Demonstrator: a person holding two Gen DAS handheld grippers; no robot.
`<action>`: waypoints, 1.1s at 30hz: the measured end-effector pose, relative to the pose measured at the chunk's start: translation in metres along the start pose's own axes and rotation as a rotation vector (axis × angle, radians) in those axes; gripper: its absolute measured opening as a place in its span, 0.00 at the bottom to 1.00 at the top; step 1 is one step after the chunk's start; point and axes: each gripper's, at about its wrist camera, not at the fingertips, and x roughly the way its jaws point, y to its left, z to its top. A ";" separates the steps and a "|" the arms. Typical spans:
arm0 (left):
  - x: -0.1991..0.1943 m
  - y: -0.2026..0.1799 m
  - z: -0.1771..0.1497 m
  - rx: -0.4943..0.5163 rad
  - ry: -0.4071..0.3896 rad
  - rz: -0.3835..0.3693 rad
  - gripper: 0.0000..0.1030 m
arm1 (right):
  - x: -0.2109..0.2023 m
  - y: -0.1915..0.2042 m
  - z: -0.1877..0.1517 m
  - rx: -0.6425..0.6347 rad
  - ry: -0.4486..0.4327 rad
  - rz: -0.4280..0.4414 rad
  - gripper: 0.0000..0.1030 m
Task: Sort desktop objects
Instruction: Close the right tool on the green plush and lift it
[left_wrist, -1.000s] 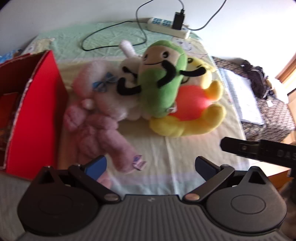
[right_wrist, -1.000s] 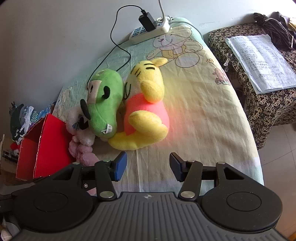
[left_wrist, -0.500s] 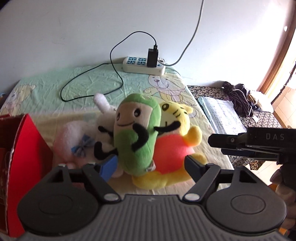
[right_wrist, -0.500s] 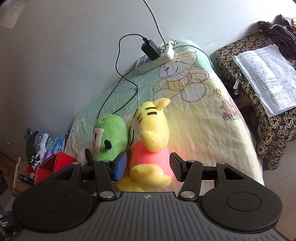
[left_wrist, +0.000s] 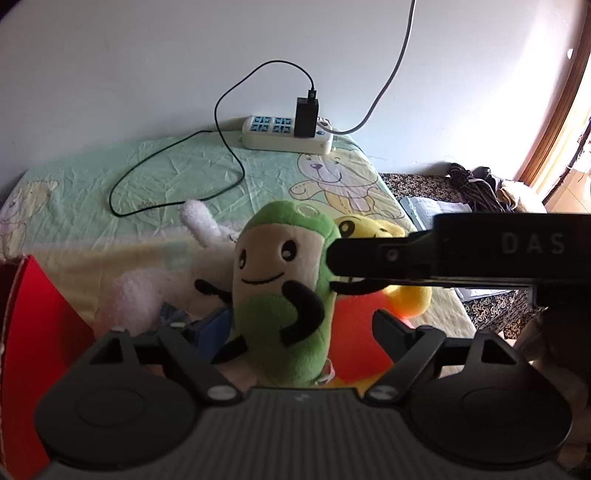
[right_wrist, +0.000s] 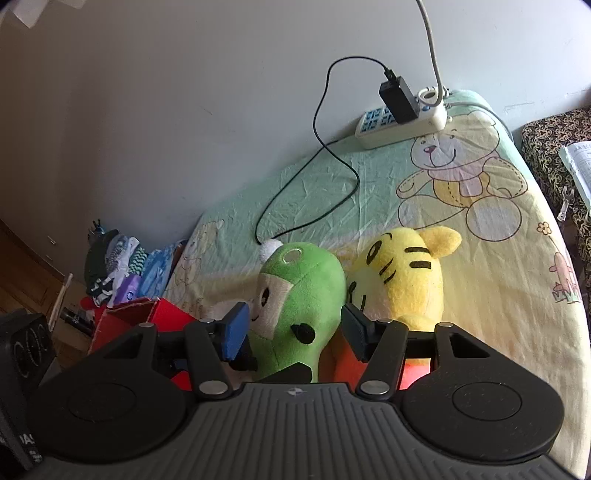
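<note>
Jaws of both the left gripper (left_wrist: 295, 334) and right gripper (right_wrist: 293, 332) stand spread around the green plush (right_wrist: 301, 295), apparently not yet touching it, on the bed (right_wrist: 498, 302).

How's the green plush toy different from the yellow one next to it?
The green plush toy has a cream face patch and thin black arms; the yellow plush toy has black stripes, pointed ears and an orange-red body. The green one lies in front between the open fingers of both grippers; the yellow one sits behind it. Both are soft, smiling toys on the bedsheet.
</note>
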 end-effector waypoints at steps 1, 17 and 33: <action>0.004 0.001 0.000 -0.002 0.006 -0.006 0.85 | 0.005 0.000 0.000 0.001 0.014 0.000 0.58; 0.018 0.010 0.002 -0.062 0.034 -0.016 0.63 | 0.012 -0.005 -0.008 0.060 0.062 0.066 0.48; -0.076 -0.007 -0.023 -0.054 -0.099 -0.003 0.63 | -0.044 0.047 -0.033 -0.060 -0.012 0.123 0.48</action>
